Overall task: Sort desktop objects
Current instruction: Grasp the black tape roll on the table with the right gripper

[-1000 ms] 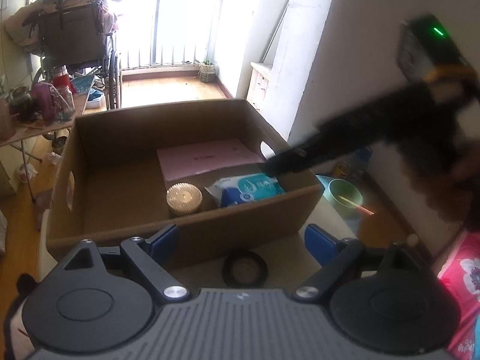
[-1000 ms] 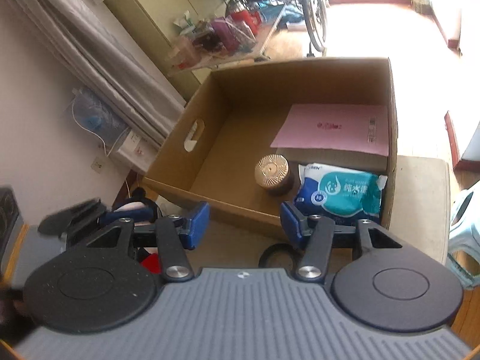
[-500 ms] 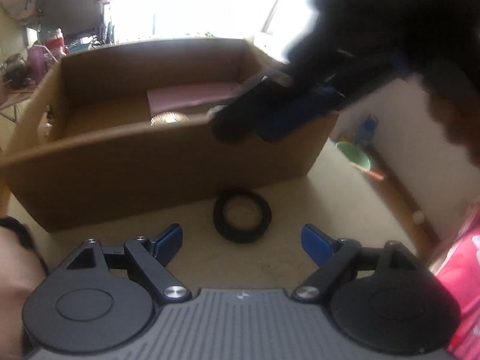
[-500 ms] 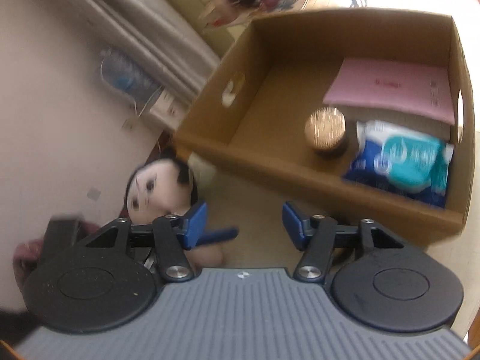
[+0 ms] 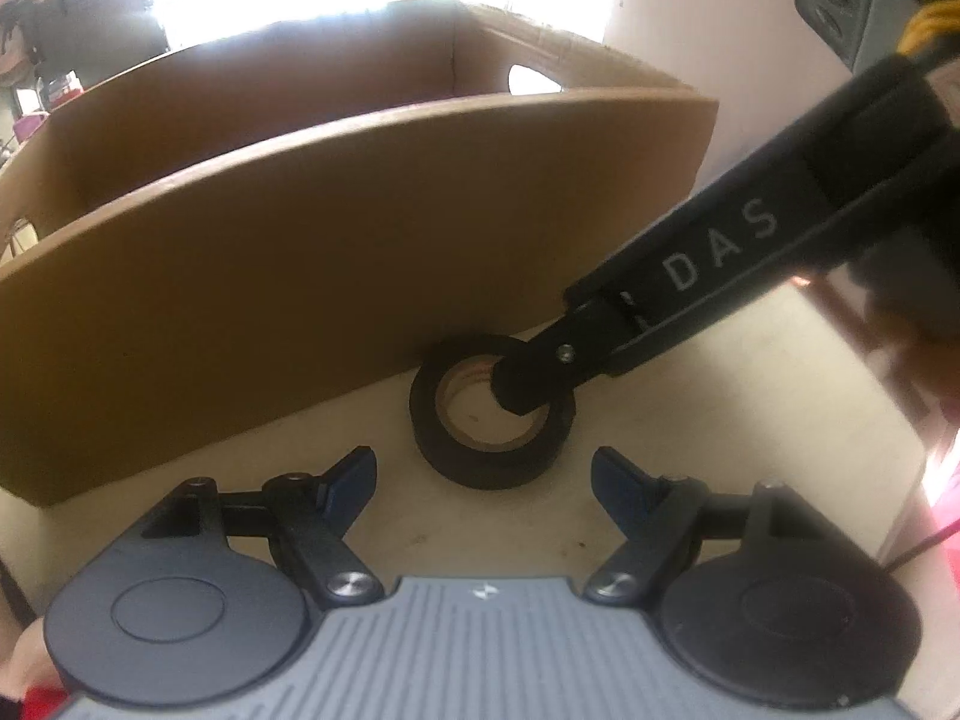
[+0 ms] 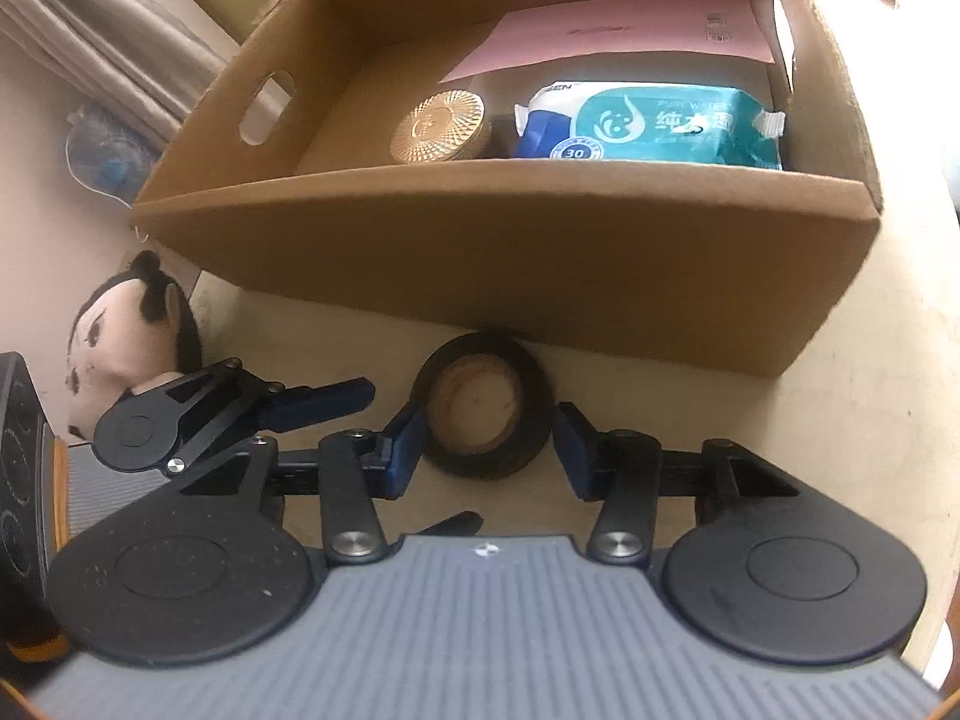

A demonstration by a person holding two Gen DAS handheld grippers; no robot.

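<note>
A black tape roll (image 5: 492, 456) (image 6: 483, 462) lies flat on the beige table, right against the near wall of the cardboard box (image 5: 300, 276) (image 6: 480, 252). My right gripper (image 6: 489, 447) straddles the roll with its jaws closing. The left blue pad reaches the roll's side and the right pad stands a hair off it. In the left wrist view one of its fingers (image 5: 528, 384) crosses the roll from the right. My left gripper (image 5: 486, 477) is low over the table with its jaws closing. Nothing is gripped, and the roll lies just ahead of its tips.
Inside the box lie a pink folder (image 6: 612, 36), a gold-lidded jar (image 6: 438, 126) and a blue wipes pack (image 6: 654, 120). A plush doll head (image 6: 126, 330) sits at the table's left edge, beside the left gripper's finger (image 6: 324, 402). Bare table (image 6: 852, 420) lies to the right.
Both grippers have dropped from above the box down to the table. The right one now has the tape roll between its fingers, and both sets of jaws are narrower.
</note>
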